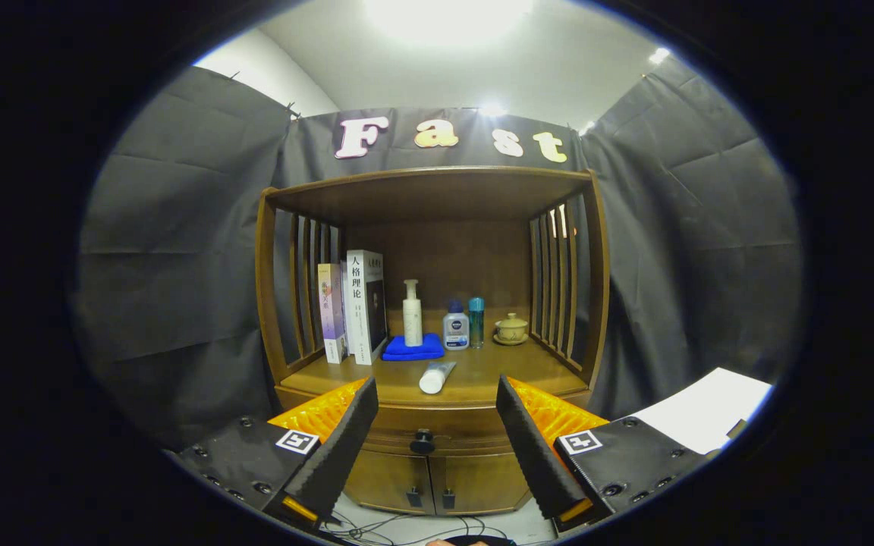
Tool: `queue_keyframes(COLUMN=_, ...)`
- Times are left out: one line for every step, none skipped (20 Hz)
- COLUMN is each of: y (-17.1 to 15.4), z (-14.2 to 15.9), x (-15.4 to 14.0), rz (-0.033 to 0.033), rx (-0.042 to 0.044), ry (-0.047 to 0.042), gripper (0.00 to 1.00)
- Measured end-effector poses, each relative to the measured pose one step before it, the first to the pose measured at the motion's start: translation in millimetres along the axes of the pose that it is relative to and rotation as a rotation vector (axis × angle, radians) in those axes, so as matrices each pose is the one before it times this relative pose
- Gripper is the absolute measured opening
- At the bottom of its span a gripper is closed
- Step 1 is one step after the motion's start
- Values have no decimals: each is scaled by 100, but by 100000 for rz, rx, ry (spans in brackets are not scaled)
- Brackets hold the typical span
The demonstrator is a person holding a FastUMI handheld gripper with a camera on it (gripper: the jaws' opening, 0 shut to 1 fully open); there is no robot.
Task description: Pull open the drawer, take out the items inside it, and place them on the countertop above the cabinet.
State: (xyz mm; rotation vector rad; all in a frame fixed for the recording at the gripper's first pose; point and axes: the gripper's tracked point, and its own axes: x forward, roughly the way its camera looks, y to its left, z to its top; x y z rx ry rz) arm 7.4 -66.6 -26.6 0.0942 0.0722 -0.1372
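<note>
While the drawer (437,425) is sitting closed under the countertop (475,379), nothing is being held: the gripper (437,394) is hanging well short of the cabinet (429,318) with its fingers (346,440) spread wide apart and empty. The drawer knob (422,440) is showing between them, beyond the tips. What is lying inside the drawer is hidden.

Items, each placed from the knob:
- Books (353,307), standing upright, up and to the left, against the slatted side.
- Blue cloth (413,349), folded, directly above and far back, with a pump bottle (412,312) standing on it.
- White tube (436,376), lying on its side just above, close to the counter's front edge.
- Small jar (456,328) and teal bottle (476,322), above and slightly right, at the back.
- Lidded cup (511,329), furthest right, at the back.

Risks, as judgement: the knob is looking small and round, so fingers closing off-centre are likely slipping off it. A pull angled sideways is risking a jammed drawer or a rocking cabinet, toppling the bottles. The tube is sitting where items are due to land; setting one down carelessly is risking rolling it off the edge.
</note>
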Motion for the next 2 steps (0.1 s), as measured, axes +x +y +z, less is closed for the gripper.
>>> queue_keyframes(y=7, z=-101, x=61, rz=-24, rx=183, ry=297, gripper=99)
queue_keyframes(y=155, z=-201, x=59, rz=-27, rx=95, ry=210, gripper=99)
